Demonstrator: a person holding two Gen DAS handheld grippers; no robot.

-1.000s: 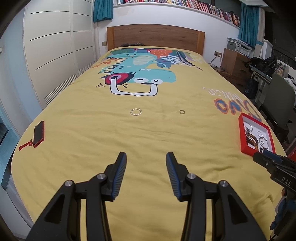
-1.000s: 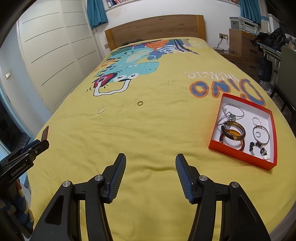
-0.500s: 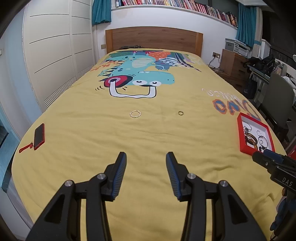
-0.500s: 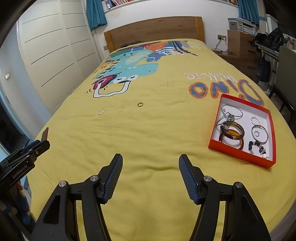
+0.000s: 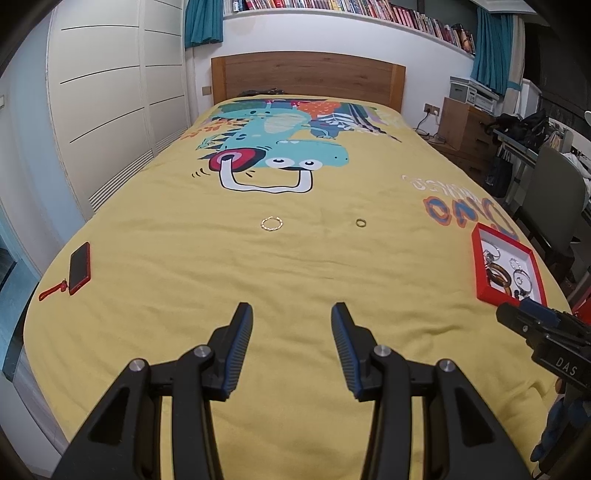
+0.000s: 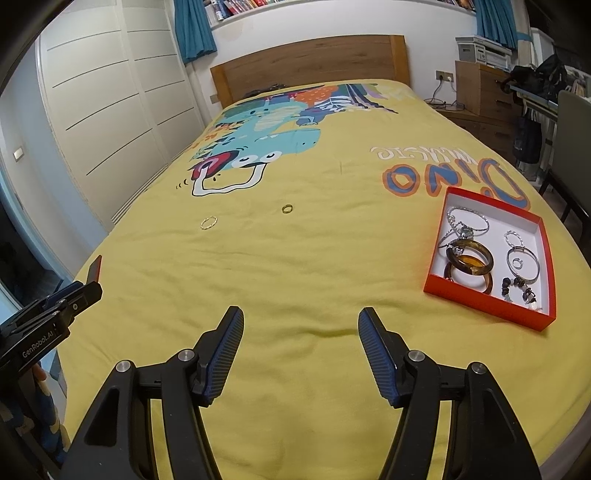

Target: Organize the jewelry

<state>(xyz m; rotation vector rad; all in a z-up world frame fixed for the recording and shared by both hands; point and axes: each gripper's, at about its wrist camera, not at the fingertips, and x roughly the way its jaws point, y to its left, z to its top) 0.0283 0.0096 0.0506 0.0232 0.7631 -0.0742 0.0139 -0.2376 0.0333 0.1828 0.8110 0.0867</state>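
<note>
Covering wide bed, yellow dinosaur quilt fills bedroom; wooden headboard at far end, white wardrobe on left, bookshelf above. Twisted bangle and small ring lie loose mid-quilt, well apart. Red tray near right edge holds bracelets. Phone at left edge. Left gripper parted, empty; right gripper empty, jaws parted.

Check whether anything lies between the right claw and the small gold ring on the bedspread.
Nothing visible does. Only bare yellow bedspread lies between the right claw, empty with its jaws apart, and the small gold ring. The red tray sits off to the right.
</note>
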